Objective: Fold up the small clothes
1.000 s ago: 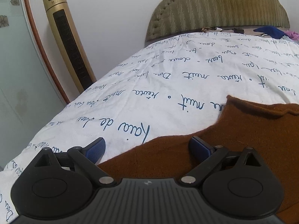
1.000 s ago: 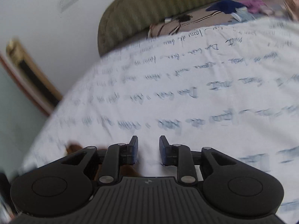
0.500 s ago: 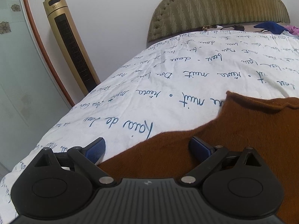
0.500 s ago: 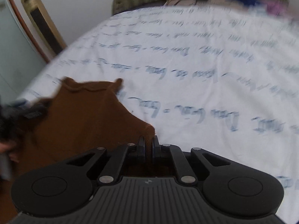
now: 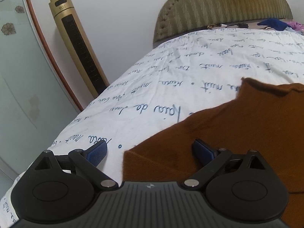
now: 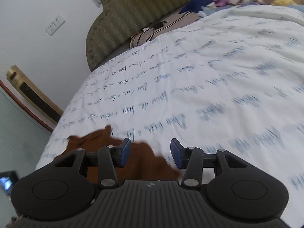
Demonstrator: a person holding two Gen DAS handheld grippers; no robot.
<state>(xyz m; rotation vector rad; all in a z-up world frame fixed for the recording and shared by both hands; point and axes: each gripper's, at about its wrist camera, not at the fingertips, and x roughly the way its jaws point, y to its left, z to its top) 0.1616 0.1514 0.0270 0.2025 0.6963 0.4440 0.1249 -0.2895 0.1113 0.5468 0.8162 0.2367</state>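
Note:
A small brown garment (image 5: 237, 125) lies flat on the white bed sheet with blue script (image 5: 171, 72). My left gripper (image 5: 150, 152) is open wide just above the garment's near left corner, its right finger over the cloth and its left finger over the sheet. In the right wrist view the garment (image 6: 140, 159) lies under and behind my right gripper (image 6: 151, 153), which is open and holds nothing. That view is blurred by motion.
A gold tower fan (image 5: 79, 45) stands left of the bed by a glass door. An olive padded headboard (image 5: 224, 9) is at the far end, with a pile of blue and purple clothes (image 6: 209, 1) and cables beside it.
My right gripper was shut on the garment's edge half a second ago; it has opened and let go, swinging right. The left gripper stayed open and drew back slightly, showing the garment's corner.

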